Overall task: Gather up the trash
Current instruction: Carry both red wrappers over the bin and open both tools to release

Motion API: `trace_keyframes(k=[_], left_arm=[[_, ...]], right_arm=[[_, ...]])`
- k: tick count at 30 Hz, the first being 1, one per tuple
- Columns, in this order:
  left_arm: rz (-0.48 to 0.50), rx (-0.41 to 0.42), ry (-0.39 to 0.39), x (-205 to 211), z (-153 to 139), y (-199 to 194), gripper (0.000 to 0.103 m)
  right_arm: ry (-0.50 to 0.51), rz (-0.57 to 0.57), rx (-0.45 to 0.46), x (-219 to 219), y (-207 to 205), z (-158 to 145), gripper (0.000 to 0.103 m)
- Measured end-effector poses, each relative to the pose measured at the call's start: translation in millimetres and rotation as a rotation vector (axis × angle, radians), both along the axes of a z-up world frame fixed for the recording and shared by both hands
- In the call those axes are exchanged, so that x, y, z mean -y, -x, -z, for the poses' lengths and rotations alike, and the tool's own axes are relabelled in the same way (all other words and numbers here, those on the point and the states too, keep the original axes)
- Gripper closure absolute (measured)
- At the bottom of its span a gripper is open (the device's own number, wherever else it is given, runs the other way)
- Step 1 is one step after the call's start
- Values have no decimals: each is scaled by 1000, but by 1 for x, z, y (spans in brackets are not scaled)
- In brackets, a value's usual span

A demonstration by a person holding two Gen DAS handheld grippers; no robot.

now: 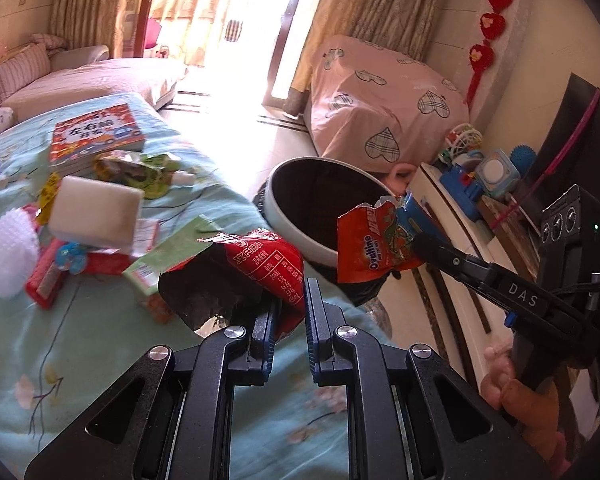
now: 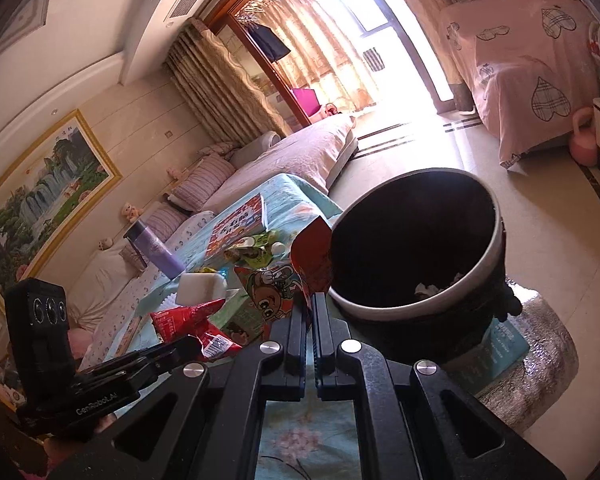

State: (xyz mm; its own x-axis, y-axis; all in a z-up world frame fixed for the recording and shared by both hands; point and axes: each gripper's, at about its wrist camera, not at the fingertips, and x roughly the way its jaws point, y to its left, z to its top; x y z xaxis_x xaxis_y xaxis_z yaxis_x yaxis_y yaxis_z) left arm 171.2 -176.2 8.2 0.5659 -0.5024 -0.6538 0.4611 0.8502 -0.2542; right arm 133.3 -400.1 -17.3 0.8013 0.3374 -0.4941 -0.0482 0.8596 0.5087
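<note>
My left gripper (image 1: 290, 304) is shut on a red snack wrapper (image 1: 268, 268) with a dark inside, held above the table's right edge; it also shows in the right wrist view (image 2: 196, 330). My right gripper (image 2: 311, 304) is shut on an orange Ovaltine wrapper (image 2: 296, 276), which also shows in the left wrist view (image 1: 374, 242), close to the rim of the trash bin. The round trash bin (image 1: 288, 216), white-rimmed with a black liner, stands on the floor beside the table and shows large in the right wrist view (image 2: 496, 248), with some white paper inside.
The table with a light blue cloth (image 1: 100, 340) carries a children's book (image 1: 96, 132), a green pouch (image 1: 140, 174), a white foam block (image 1: 96, 212), bubble wrap (image 1: 8, 252), red packets (image 1: 46, 280) and a purple bottle (image 2: 156, 250). A sofa stands behind; a toy shelf (image 1: 452, 200) is at right.
</note>
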Motion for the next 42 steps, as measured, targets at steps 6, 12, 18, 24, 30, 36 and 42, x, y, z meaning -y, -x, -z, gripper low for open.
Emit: trace_keyframes(k=[6,12,18,24,30,36,42], left_arm=[[40,6,-21,28,-1,-10,91],[60,-10,-26,44,1,-25,91],[86,-28,-32,67,2,-45,91],[102,-40,-35,90,8,-64,91],[111,-67,-34,109,17,-79,91],[99,-72,-65,113,24,-83,70],[74,-89,-56,98,27,-77,63]], right_arm=[[6,51,-4,23,-3,2,101],[15,81,-11,44,-10,5,101],[34,99,-22,57,-22,10,101],[75,113,-42,66,-35,14,101],[117,108,-74,72,-50,19,100],[131,99,-109,78,-65,25,94],[124,97,-115,76,-64,27,77]])
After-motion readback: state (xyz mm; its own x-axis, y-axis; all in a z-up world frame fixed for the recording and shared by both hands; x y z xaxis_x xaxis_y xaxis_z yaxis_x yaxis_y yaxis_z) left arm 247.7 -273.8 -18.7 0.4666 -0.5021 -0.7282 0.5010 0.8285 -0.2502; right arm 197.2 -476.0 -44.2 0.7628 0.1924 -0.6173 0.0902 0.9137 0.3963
